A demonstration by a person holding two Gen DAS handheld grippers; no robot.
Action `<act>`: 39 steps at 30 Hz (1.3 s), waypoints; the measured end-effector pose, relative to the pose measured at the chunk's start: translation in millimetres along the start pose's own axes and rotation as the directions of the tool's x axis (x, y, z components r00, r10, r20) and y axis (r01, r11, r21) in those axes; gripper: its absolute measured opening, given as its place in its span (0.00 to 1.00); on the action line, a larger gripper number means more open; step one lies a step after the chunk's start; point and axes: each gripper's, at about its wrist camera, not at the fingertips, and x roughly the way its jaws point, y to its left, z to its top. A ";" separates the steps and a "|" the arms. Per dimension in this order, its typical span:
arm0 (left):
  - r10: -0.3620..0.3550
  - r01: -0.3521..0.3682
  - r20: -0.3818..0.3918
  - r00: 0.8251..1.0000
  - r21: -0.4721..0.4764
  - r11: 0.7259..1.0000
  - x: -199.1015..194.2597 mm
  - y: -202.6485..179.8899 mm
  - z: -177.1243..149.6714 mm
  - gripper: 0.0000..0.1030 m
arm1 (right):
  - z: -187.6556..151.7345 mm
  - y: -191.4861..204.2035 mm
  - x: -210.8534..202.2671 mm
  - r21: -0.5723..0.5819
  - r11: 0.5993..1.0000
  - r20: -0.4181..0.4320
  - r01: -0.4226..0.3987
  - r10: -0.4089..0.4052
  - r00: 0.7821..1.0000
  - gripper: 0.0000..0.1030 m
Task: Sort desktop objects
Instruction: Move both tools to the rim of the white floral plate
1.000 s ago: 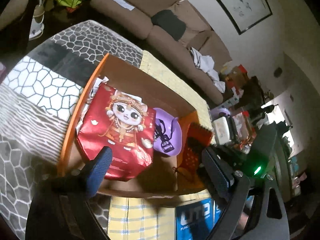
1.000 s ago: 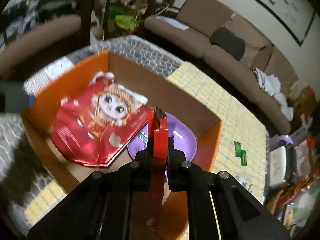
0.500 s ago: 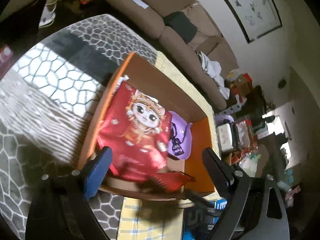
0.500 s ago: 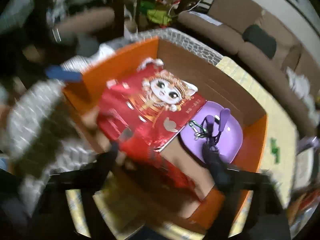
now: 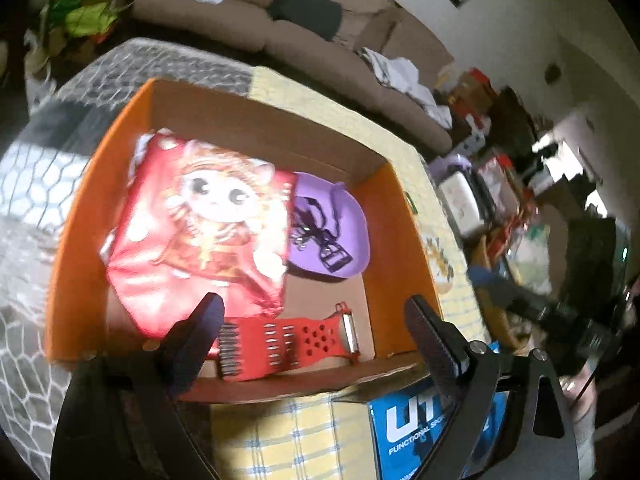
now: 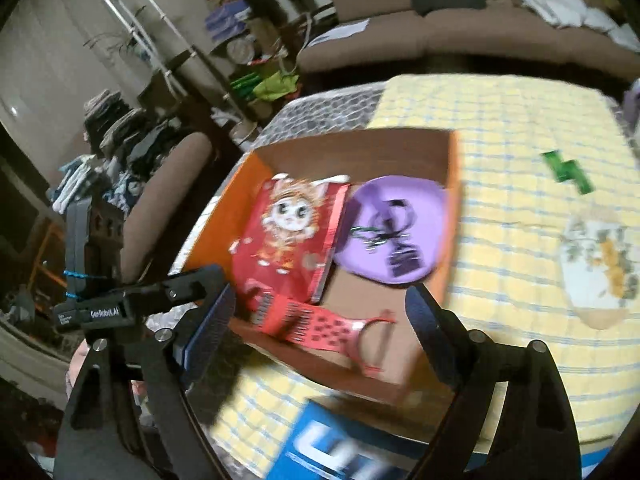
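An orange cardboard box [image 5: 68,240] [image 6: 224,216] stands on the table. In it lie a red foil packet with a cartoon cat [image 5: 200,240] [image 6: 288,236], a purple dish [image 5: 348,216] [image 6: 400,192] with a dark lanyard [image 5: 320,240] on it, and a red grater [image 5: 280,340] [image 6: 320,324] flat on the floor at the near wall. My right gripper [image 6: 320,320] hovers open above the box's near side, and the grater lies free below it. My left gripper [image 5: 316,324] is open too, above the same near edge, with nothing held.
A yellow checked cloth [image 6: 500,120] covers the table to the right of the box. On it lie a small green piece [image 6: 568,170] and a white flowered item [image 6: 600,268]. A blue printed box [image 5: 420,428] [image 6: 340,448] sits just before the orange box. A sofa [image 5: 320,52] stands behind.
The right gripper was shut on the red grater above the box. It has opened and the grater now lies in the box. The right gripper has swung aside and rolled; the left shifted a little.
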 end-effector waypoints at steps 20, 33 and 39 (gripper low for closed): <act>-0.028 0.078 -0.191 0.981 0.260 0.963 116.7 -208.6 16.5 0.94 | -46.3 -206.9 -68.4 0.117 0.937 -0.057 0.328 -0.324 0.944 0.50; 0.076 -0.029 -0.391 0.917 0.126 0.992 283.1 -217.6 63.4 0.94 | -35.4 -285.5 -18.4 0.223 0.931 -0.169 0.288 -0.254 0.952 0.51; 0.025 0.007 -0.409 0.912 0.077 0.997 304.8 -210.8 58.3 0.94 | -25.2 -290.8 -7.6 0.225 0.921 -0.170 0.317 -0.283 0.944 0.56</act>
